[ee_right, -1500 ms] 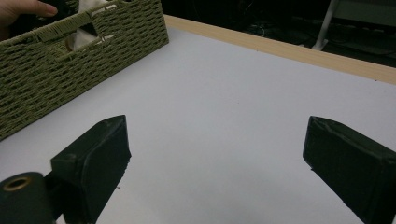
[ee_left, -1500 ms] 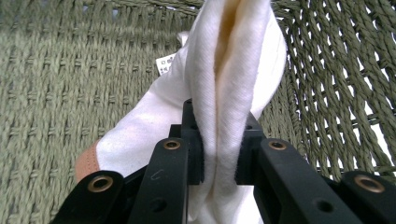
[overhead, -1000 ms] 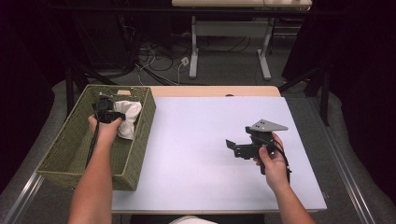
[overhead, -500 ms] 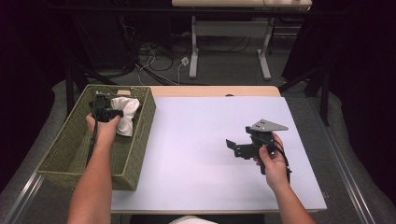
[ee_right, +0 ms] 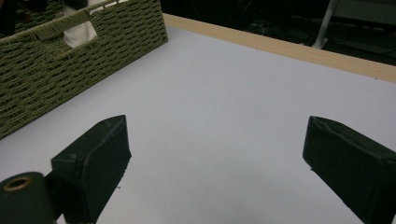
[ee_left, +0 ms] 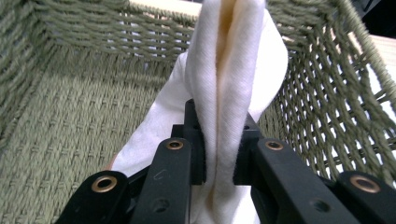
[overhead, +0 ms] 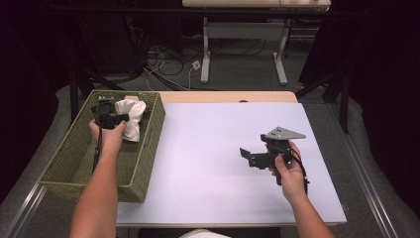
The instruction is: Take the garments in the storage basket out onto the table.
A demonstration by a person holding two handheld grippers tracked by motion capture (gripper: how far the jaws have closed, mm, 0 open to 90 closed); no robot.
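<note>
**Ana:** Left gripper view first: the left gripper (ee_left: 218,154) has its jaws clamped tight on a fold of the white cloth (ee_left: 233,70), which rises just ahead of the pads, inside the woven basket (ee_left: 70,121).

**Ben:** So how would you handle the lift?

**Ana:** Keep the pinch firm and raise it straight, so the hanging part, right of the gripper, clears the basket's wall without snagging.

**Ben:** And the other hand?

**Ana:** Farther off, the right gripper (overhead: 252,158) hovers over the white table (overhead: 208,148), jaws wide apart, holding nothing, well apart from the cloth.
</note>
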